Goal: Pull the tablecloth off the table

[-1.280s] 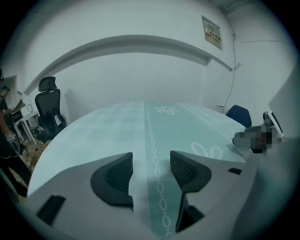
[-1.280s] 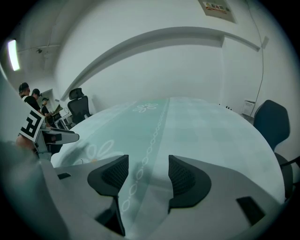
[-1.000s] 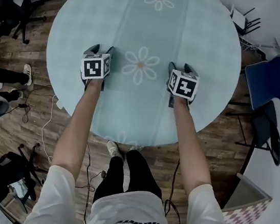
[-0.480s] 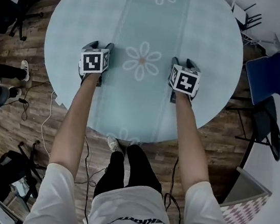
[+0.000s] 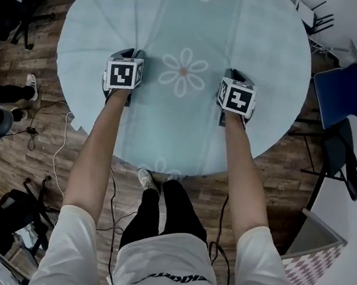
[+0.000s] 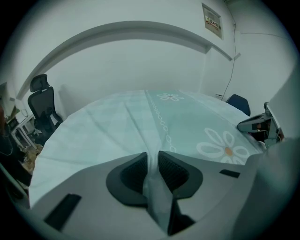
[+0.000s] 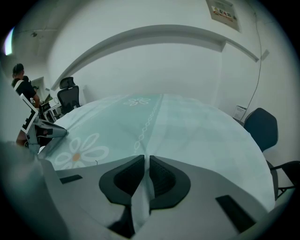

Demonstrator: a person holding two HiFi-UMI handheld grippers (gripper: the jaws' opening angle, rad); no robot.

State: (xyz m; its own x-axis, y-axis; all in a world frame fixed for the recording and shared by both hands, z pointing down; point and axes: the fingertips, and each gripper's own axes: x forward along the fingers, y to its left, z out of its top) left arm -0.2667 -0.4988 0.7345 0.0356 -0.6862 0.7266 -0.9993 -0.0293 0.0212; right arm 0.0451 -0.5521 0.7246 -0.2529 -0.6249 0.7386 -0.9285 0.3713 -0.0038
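A pale blue tablecloth (image 5: 188,28) with white daisies covers the round table. My left gripper (image 5: 130,56) rests on it left of the middle daisy (image 5: 183,72), my right gripper (image 5: 238,76) to that flower's right. In the left gripper view the jaws of the left gripper (image 6: 151,161) are closing, and a raised fold of the tablecloth (image 6: 140,122) is pinched between the pads. The right gripper (image 7: 146,164) is likewise closing, with a fold of the tablecloth (image 7: 187,126) squeezed between its pads. Creases run out from both pinches.
A blue chair (image 5: 351,97) stands right of the table, with a dark frame beside it. A black office chair (image 6: 41,105) is at the far left. Cables and a seated person's legs (image 5: 1,90) are on the wooden floor at the left.
Both pairs of jaws have gone from wide apart to pinched on folds of cloth. Creases now radiate from the left gripper. Both grippers edged slightly farther onto the table.
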